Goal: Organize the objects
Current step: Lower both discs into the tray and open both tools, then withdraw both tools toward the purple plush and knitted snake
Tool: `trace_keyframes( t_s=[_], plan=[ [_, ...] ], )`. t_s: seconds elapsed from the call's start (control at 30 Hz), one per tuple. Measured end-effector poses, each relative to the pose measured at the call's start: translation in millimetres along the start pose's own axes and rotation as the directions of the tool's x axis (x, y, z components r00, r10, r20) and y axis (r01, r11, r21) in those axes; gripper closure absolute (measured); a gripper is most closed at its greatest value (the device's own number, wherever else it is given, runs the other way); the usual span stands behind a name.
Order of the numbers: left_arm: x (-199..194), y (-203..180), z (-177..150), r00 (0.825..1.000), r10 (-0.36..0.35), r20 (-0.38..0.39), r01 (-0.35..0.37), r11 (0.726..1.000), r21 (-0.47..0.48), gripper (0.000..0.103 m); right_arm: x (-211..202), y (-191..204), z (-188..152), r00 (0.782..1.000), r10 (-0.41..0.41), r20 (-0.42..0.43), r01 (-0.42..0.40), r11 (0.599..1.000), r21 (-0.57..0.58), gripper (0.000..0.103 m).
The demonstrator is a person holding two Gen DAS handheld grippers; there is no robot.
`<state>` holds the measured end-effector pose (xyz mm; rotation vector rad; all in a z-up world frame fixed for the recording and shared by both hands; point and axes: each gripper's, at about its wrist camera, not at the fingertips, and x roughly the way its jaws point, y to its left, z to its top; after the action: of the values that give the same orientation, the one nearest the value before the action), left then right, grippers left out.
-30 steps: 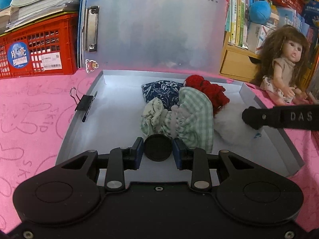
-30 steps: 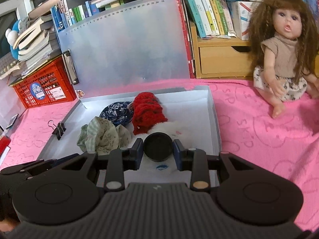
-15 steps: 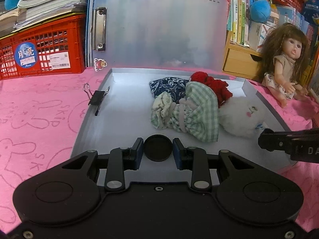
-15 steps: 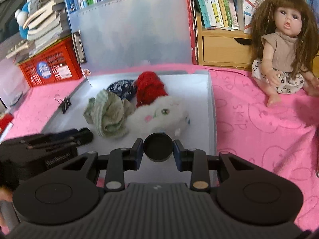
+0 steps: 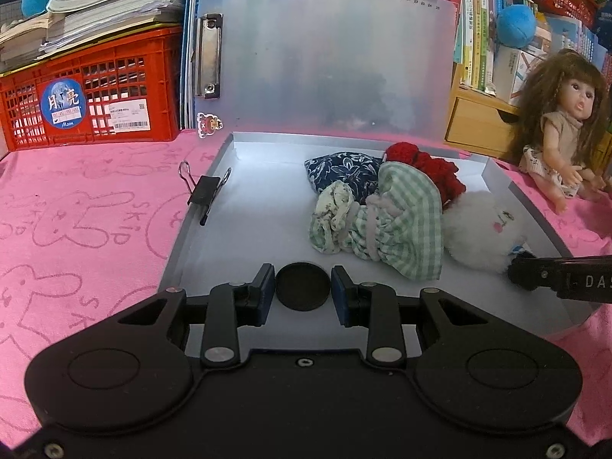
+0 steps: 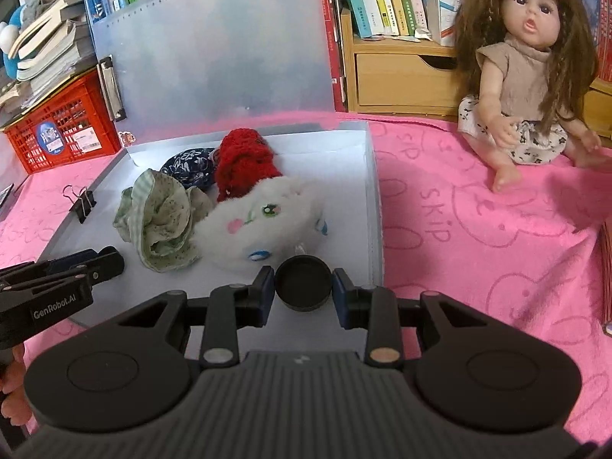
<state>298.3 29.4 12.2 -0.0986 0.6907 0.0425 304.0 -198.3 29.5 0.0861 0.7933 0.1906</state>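
Open grey box point(image 5: 199, 237), lid point(image 5: 329, 61) upright at 12 o'clock, on a pink cloth point(image 5: 84, 214).

Contents, 4 soft items bunched toward the box's 2 o'clock corner:
1. Navy floral pouch point(image 5: 340, 170), furthest back.
2. Red knit piece point(image 5: 428, 164), just beside the pouch, at its 3 o'clock.
3. Green checked cloth point(image 5: 397, 229), in front of both, touching them.
4. White plush point(image 6: 264, 222), touching the checked cloth and the red knit.

Binder clip point(image 5: 204, 189) on the box's 9 o'clock rim.

Left gripper point(image 5: 303, 288): over the box's 6 o'clock edge, jaws opening, nothing gripped; only its own black round disc shows between the pads, with a gap on each side.

Right gripper point(image 6: 304, 288): low at the box's 5 o'clock corner, jaws opening, empty likewise. In the left view, its fingertips sit just beside the plush.

Outside the box: doll point(image 6: 531, 72) seated on the cloth at 2 o'clock; red crate point(image 5: 91, 91) at 10 o'clock with books point(image 5: 111, 4) stacked on top.
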Motion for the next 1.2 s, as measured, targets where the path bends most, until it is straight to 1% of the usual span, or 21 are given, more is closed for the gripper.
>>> trace_keyframes(
  t_s=[0.03,0.07,0.13,0.23,0.43,0.57,0.73,0.97,1.2],
  plan=[
    [-1.1,0.3,-0.2,1.0,-0.007,-0.001,0.007,1.0,-0.005,0.065,0.3,0.1,-0.5,1.0,0.004,0.001,-0.004,1.0,0.003,0.05],
    [-2.6,0.3,-0.7,1.0,-0.014,0.0,0.014,1.0,-0.008,0.06,0.1,-0.1,-1.0,1.0,0.014,0.004,-0.014,1.0,0.006,0.047],
    [-6.5,-0.5,-1.5,1.0,-0.018,0.008,0.018,1.0,-0.003,0.057,-1.7,0.0,-1.6,0.999,0.048,0.013,-0.048,0.999,0.008,0.035],
    [-13.4,-1.8,-1.3,1.0,-0.015,0.023,0.015,1.0,0.007,0.05,-7.4,4.5,-1.7,0.998,0.051,0.033,-0.051,0.999,-0.008,0.023],
    [-33.5,0.1,2.1,0.997,-0.052,0.059,0.053,0.999,-0.007,0.036,-25.3,8.0,-0.3,0.995,0.064,0.074,-0.062,0.997,-0.036,0.019],
    [-51.1,-2.1,1.0,0.994,-0.073,0.083,0.072,0.997,0.017,0.028,-40.5,7.9,-1.9,0.992,0.083,0.1,-0.079,0.996,-0.044,0.018],
    [-74.5,-6.3,-6.2,0.989,-0.101,0.105,0.095,0.994,0.059,0.025,-61.0,8.8,-9.1,0.986,0.114,0.126,-0.107,0.993,-0.059,0.016],
    [-106.1,-7.5,-19.5,0.982,-0.147,0.118,0.137,0.987,0.089,0.023,-91.3,9.5,-24.5,0.974,0.167,0.152,-0.157,0.984,-0.08,0.015],
    [-135.8,-11.6,-38.6,0.975,-0.18,0.133,0.161,0.977,0.141,0.021,-118.1,14.5,-45.8,0.965,0.198,0.174,-0.176,0.975,-0.133,0.013]
  ],
)
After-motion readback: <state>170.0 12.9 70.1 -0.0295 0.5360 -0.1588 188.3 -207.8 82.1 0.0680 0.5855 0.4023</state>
